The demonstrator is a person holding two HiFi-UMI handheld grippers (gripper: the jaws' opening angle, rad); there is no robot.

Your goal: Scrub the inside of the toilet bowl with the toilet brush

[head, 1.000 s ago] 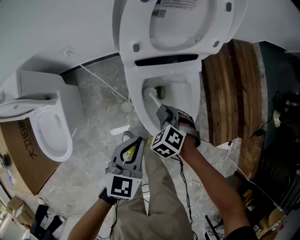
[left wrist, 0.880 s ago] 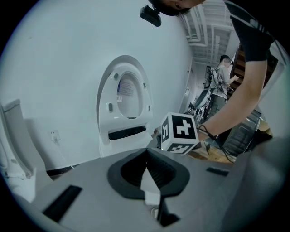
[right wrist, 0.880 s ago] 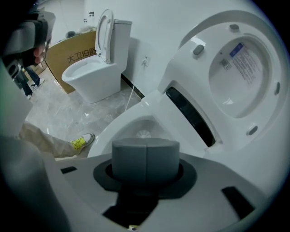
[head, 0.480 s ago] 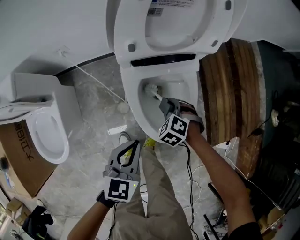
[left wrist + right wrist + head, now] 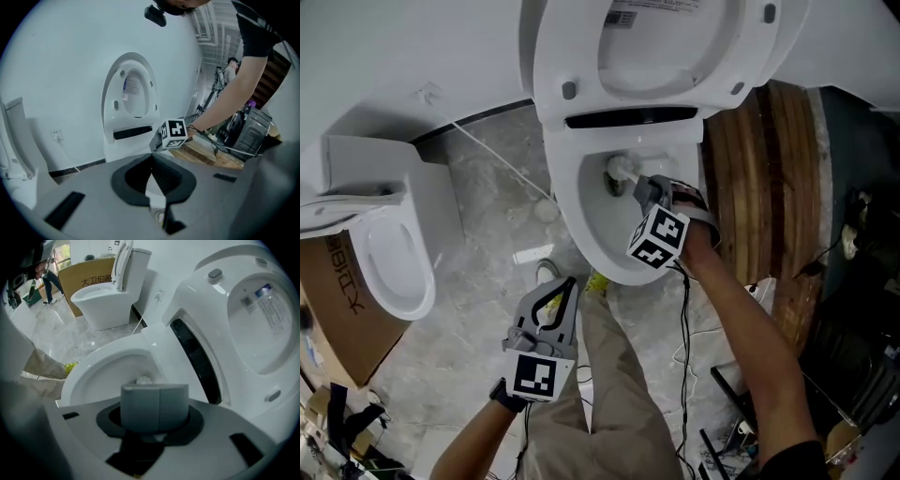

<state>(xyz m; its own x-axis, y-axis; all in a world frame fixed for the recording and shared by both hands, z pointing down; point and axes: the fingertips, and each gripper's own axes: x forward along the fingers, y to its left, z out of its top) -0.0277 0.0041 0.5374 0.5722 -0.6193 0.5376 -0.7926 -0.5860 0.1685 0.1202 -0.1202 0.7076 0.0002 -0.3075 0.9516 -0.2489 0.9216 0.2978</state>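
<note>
Toilet brush (image 5: 622, 171) scrubs the back of the toilet bowl (image 5: 581, 225), clamped in the right gripper (image 5: 643, 191); left gripper (image 5: 565, 285) closed, empty. Next, probably, sweep the sides.

Place: sanitary-ware showroom or stockroom, not a home bathroom.
Fixtures: open-lidded toilet (image 5: 581, 220) and a second toilet (image 5: 389, 272) near it, unpartitioned.
Floor: grey marble-look tiles (image 5: 492, 192).
Stock signs: printed cardboard box (image 5: 337, 319); wooden pallet (image 5: 764, 169) beside the first toilet.
</note>
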